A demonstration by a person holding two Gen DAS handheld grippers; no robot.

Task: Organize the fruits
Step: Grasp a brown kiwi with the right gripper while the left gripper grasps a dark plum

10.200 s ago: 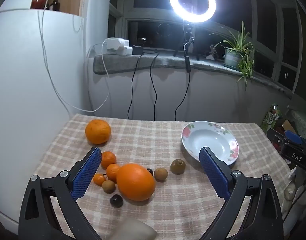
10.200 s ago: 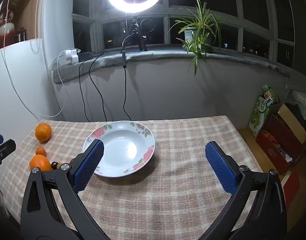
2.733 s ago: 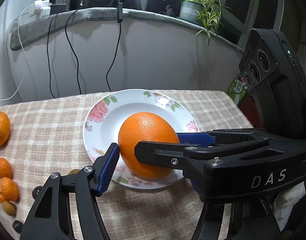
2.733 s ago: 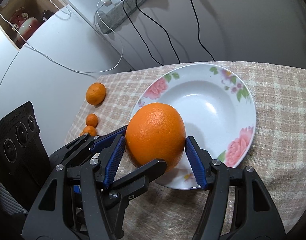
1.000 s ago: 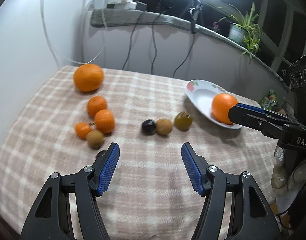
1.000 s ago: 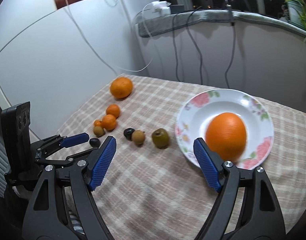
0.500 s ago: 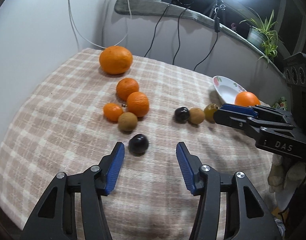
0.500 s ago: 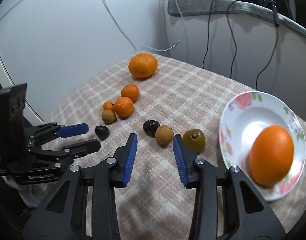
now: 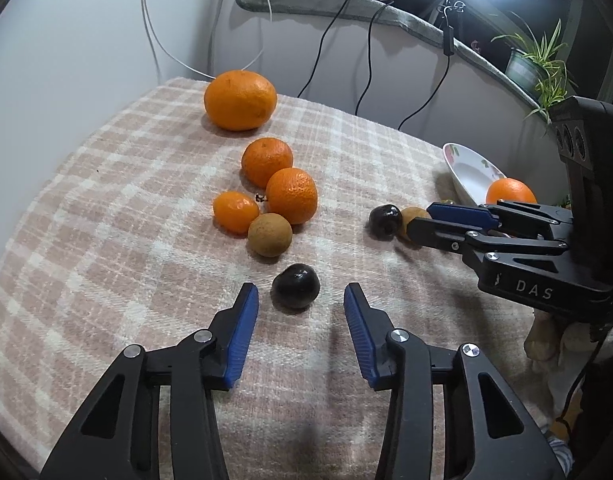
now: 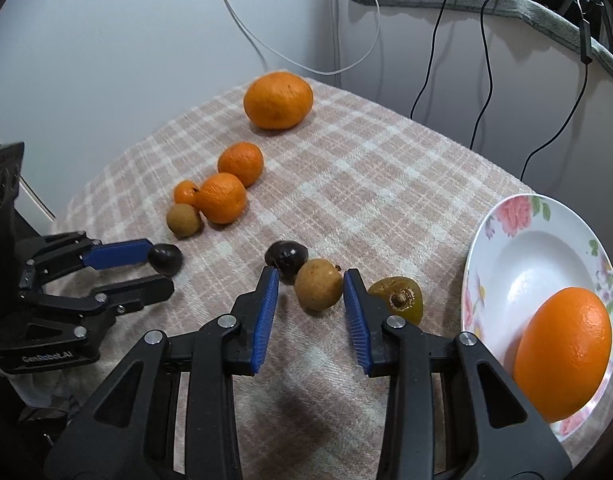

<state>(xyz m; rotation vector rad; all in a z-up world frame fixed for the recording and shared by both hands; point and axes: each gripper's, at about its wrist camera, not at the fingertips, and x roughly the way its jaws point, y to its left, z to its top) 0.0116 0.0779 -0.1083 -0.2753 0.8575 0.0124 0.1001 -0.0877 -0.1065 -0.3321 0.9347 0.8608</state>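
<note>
My left gripper (image 9: 301,295) is open, its blue pads on either side of a small dark fruit (image 9: 295,285) on the checked cloth; it also shows in the right wrist view (image 10: 165,258). My right gripper (image 10: 311,279) is open around a round brown fruit (image 10: 318,285), with a dark fruit (image 10: 286,256) just left of it and an olive-brown fruit (image 10: 396,299) just right. A large orange (image 10: 564,354) lies in the floral plate (image 10: 518,240). Three mandarins (image 9: 291,195) and a second brown fruit (image 9: 270,234) cluster beyond my left gripper.
A big orange (image 9: 240,100) sits at the far edge of the table near the white wall. Cables (image 9: 334,28) hang from the sill behind. The table's left edge (image 9: 10,240) drops off close to the fruit cluster. A potted plant (image 9: 538,60) stands on the sill.
Both grippers have moved forward and lower toward the small fruits. My left pads now flank the dark fruit and my right pads flank the brown fruit.
</note>
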